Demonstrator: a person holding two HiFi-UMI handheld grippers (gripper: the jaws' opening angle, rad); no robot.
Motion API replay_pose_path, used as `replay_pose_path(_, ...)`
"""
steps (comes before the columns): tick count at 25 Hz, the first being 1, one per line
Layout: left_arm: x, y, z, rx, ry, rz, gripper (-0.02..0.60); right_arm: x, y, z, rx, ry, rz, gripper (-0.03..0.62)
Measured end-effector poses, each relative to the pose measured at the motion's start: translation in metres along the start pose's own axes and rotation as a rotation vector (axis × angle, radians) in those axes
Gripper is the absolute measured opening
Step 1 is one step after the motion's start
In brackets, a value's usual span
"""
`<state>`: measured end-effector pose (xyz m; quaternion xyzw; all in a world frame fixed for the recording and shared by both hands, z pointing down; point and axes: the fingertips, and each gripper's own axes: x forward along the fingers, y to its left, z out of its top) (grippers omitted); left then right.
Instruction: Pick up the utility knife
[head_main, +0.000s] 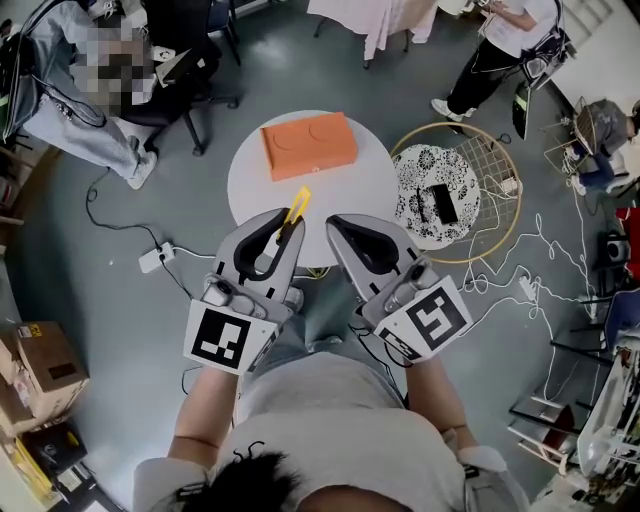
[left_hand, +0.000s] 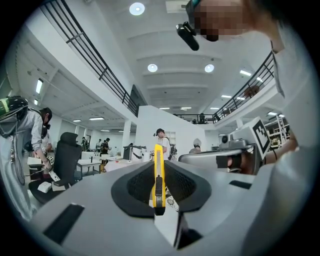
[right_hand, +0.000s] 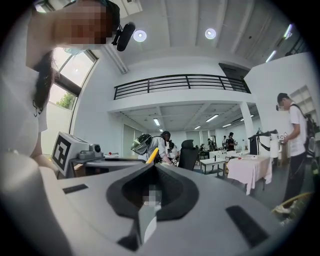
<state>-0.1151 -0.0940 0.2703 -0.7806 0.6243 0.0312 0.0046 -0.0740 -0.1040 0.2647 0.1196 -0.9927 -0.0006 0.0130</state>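
Note:
A yellow utility knife (head_main: 298, 204) sticks out from between the jaws of my left gripper (head_main: 285, 224), which is shut on it and held up above the near edge of the round white table (head_main: 375, 185). In the left gripper view the knife (left_hand: 158, 175) stands upright in the closed jaws of that gripper (left_hand: 159, 164), black slider facing me. My right gripper (head_main: 336, 223) hovers just to the right, tips close to the left one, shut with nothing in it. In the right gripper view the jaws of that gripper (right_hand: 152, 169) meet, and the knife's yellow tip (right_hand: 151, 154) shows beyond them.
An orange box (head_main: 308, 145) lies on the table's far side. To the right stands a round wire basket (head_main: 500, 215) holding a patterned plate (head_main: 428, 172) and a black item. Cables and a power strip (head_main: 155, 258) lie on the floor. People sit and stand further off.

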Motion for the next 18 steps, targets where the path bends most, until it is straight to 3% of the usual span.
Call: replay_pose_path(18, 0.0047, 0.0045, 0.0068, 0.009, -0.02, -0.051, 0.064, 0.0085, -0.002, 0.0042, -0.016, -0.014, -0.025, 0.008)
